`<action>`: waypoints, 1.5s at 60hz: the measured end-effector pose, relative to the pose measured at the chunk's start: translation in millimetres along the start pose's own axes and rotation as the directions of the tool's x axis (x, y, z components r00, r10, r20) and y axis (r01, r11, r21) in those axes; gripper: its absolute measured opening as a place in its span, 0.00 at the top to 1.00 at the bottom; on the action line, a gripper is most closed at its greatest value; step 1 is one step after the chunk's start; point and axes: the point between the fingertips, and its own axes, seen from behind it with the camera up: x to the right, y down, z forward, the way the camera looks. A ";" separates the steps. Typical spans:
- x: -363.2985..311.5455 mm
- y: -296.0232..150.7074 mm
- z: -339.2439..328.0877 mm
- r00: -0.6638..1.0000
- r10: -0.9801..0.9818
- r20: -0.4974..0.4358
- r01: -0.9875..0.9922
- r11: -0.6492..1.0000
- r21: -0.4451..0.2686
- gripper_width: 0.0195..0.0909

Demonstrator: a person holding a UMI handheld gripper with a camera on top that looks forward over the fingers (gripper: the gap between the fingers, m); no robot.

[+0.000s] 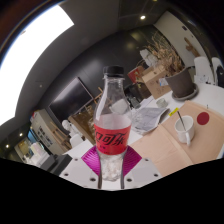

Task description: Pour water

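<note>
Clear bottle [113, 125], base behind tongs [110, 168]

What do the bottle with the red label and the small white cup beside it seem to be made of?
The clear bottle with red label and black cap looks like glossy transparent plastic: the room shows through it. The small white cup holding a yellow stick seems to be opaque glazed ceramic, though matte plastic is possible. The tongs stand about the bottle's base.
</note>
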 end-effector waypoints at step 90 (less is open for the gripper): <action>129.8 -214.4 32.4 0.968 -0.247 0.040 0.243 0.967 0.078 0.94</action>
